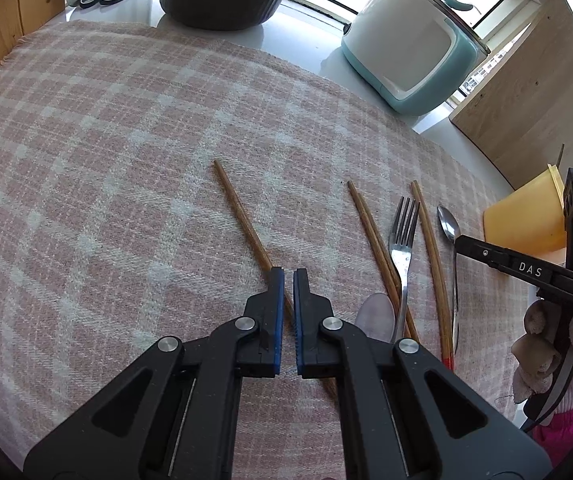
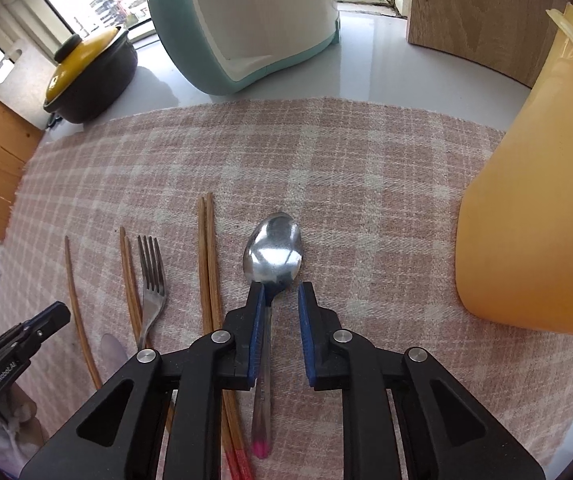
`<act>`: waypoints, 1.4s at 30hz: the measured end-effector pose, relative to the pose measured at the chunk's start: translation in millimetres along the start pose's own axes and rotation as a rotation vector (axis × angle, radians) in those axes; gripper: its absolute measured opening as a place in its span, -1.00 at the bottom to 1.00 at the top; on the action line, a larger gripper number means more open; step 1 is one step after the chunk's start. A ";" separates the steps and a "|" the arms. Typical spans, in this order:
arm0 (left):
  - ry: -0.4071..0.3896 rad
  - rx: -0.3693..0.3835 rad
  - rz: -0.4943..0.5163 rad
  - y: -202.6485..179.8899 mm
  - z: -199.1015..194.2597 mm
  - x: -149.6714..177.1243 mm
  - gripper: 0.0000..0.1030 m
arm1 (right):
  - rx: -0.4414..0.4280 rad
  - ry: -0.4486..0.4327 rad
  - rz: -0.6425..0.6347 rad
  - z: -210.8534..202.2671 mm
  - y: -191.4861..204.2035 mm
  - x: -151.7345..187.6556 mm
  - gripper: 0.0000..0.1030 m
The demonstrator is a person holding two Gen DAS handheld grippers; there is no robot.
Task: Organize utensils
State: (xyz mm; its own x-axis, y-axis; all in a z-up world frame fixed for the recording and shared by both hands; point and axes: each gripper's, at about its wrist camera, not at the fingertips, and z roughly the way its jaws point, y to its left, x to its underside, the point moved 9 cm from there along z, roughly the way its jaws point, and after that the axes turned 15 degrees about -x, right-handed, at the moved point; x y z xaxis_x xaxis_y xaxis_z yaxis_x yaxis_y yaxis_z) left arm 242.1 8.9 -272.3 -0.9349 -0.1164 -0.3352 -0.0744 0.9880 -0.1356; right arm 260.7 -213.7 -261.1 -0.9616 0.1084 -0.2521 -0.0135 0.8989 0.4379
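The right hand-held gripper (image 2: 280,292) stands released over the spoon (image 2: 273,254), whose neck lies between its parted blue pads, close against the left one; the bowl pokes out just ahead of the fingertips and the handle runs back underneath. The left hand-held gripper (image 1: 288,278) is clenched with nothing between its pads, tips over a single chopstick (image 1: 242,216) that slants away ahead and to its left.

The spoon looks like polished steel: stiff, light and likely slippery, so the narrow neck or flat handle would be the safest place to pinch. The fork (image 2: 151,276) and the chopstick pair (image 2: 208,264) lie flat left of the right hand-held gripper.

Everything rests on a pink checked cloth (image 2: 366,184) over a pale worktop (image 2: 366,64). A yellow container (image 2: 534,216) stands to its right, a teal appliance (image 2: 242,20) and a lidded pot (image 2: 90,76) farther ahead, by a window.
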 end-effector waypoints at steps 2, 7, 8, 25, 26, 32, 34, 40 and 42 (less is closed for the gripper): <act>0.003 0.004 0.000 -0.8 0.3 0.1 -0.97 | -0.018 -0.015 0.030 -0.2 -3.5 -1.2 -0.38; 0.014 0.019 -0.012 -1.1 2.4 0.2 -0.97 | -0.037 -0.039 0.062 1.5 -6.5 -5.3 -0.38; 0.017 0.023 -0.014 -0.7 3.3 0.2 -0.97 | -0.047 -0.043 0.074 2.1 -5.5 -5.6 -0.38; 0.056 0.037 -0.042 4.4 16.8 -4.0 -0.75 | -0.052 -0.032 0.030 14.0 23.6 -12.2 -0.81; 0.059 0.037 -0.049 3.4 18.2 -6.0 -0.74 | -0.047 -0.027 0.020 15.8 26.1 -13.3 -0.83; 0.054 -0.016 -0.032 -3.0 23.0 -15.1 -0.74 | -0.019 0.002 -0.064 23.1 44.0 -14.2 -0.96; 0.070 -0.024 -0.049 -3.0 24.6 -18.2 -0.70 | -0.017 0.005 -0.083 24.4 49.7 -14.6 -0.96; 0.040 -0.141 -0.014 -9.1 28.1 -34.9 -0.10 | -0.015 0.004 -0.114 19.8 55.2 -16.9 -0.97; 0.026 -0.156 -0.005 -10.8 30.9 -38.9 -0.10 | -0.012 0.005 -0.124 17.4 54.0 -16.7 -0.97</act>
State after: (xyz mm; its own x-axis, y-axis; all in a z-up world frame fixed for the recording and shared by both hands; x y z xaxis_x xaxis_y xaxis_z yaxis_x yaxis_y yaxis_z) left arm 290.1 -0.4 -286.6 -0.9430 -0.1207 -0.3101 -0.1301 0.9915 0.0097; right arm 280.8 -159.6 -248.3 -0.9537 -0.0054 -0.3008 -0.1358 0.9000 0.4142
